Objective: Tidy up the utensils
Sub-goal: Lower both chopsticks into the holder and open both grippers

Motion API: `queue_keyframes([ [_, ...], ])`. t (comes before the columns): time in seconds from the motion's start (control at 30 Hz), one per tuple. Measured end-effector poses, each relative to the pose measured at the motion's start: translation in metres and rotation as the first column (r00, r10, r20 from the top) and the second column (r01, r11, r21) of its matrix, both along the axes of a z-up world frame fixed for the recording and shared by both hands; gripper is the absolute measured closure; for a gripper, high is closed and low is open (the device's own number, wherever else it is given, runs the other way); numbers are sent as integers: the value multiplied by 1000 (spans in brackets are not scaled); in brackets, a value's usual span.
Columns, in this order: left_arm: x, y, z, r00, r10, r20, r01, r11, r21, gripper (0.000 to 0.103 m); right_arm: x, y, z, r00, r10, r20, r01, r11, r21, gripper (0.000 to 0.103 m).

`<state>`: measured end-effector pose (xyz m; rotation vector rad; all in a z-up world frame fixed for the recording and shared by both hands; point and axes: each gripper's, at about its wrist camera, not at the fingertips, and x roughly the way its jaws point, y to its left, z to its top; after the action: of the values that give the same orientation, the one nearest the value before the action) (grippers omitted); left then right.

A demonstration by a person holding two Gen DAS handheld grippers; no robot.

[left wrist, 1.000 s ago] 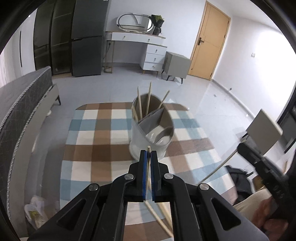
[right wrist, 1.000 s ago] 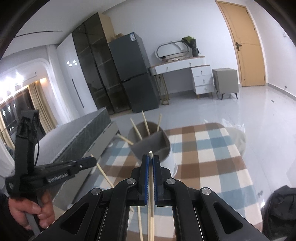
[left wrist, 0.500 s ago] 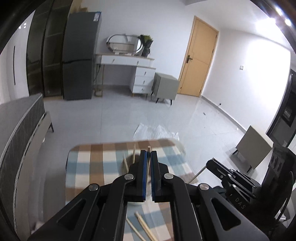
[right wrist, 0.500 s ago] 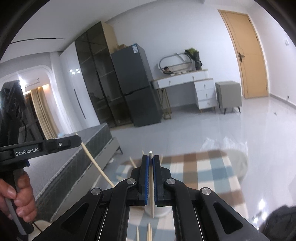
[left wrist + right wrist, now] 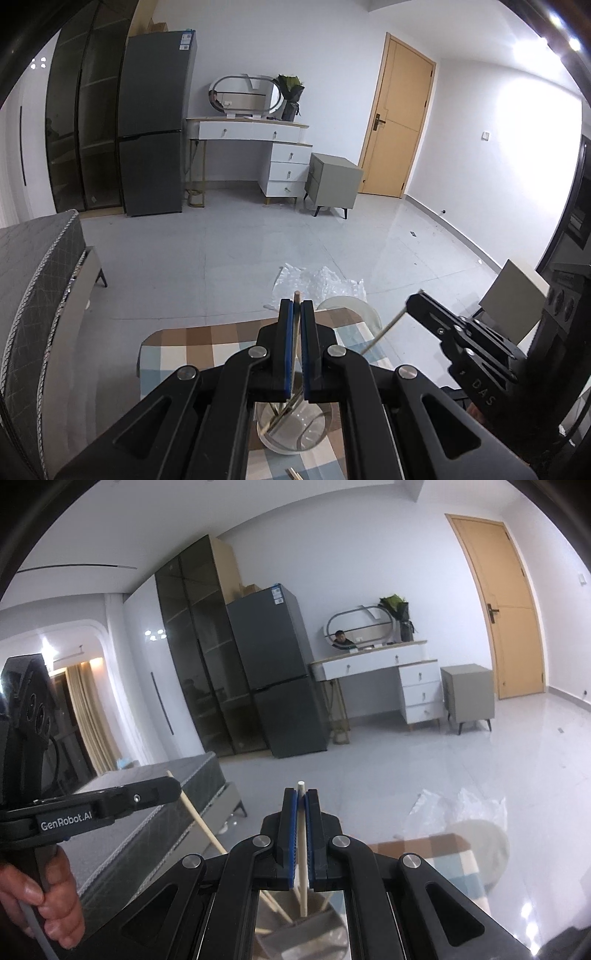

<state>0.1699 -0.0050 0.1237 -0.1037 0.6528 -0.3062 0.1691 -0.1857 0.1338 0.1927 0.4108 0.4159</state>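
Note:
My left gripper (image 5: 296,308) is shut on a wooden chopstick (image 5: 295,332) that points down into the grey utensil holder (image 5: 295,432) just below it. My right gripper (image 5: 301,797) is shut on a pale chopstick (image 5: 303,849) whose lower end hangs over the same holder (image 5: 295,934). Several chopsticks stand inside the holder. The right gripper also shows in the left wrist view (image 5: 417,304), and the left gripper in the right wrist view (image 5: 173,784), each holding its stick slanted toward the holder.
The holder stands on a table with a checked cloth (image 5: 207,343). A loose chopstick (image 5: 293,472) lies on the cloth near me. A grey sofa (image 5: 33,295) is at the left. Crumpled plastic (image 5: 317,284) lies on the floor beyond the table.
Both grippers have risen and tilted upward, so the holder has dropped from mid-view to beneath the fingers. Each still grips its chopstick.

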Motion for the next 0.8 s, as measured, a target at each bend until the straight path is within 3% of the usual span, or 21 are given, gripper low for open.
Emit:
queue_keyframes([
  [0.17, 14, -1, -18, 999, -20, -27, 20, 1000, 18, 103, 23, 5, -20, 999, 4, -41, -3, 1000, 22, 100],
  [0.4, 23, -6, -40, 994, -59, -93, 59, 998, -2, 103, 37, 13, -44, 996, 22, -92, -25, 999, -29, 100],
  [0.8, 26, -10, -55, 980, -78, -182, 84, 996, 29, 103, 41, 15, -68, 982, 54, -181, -63, 997, -46, 96],
])
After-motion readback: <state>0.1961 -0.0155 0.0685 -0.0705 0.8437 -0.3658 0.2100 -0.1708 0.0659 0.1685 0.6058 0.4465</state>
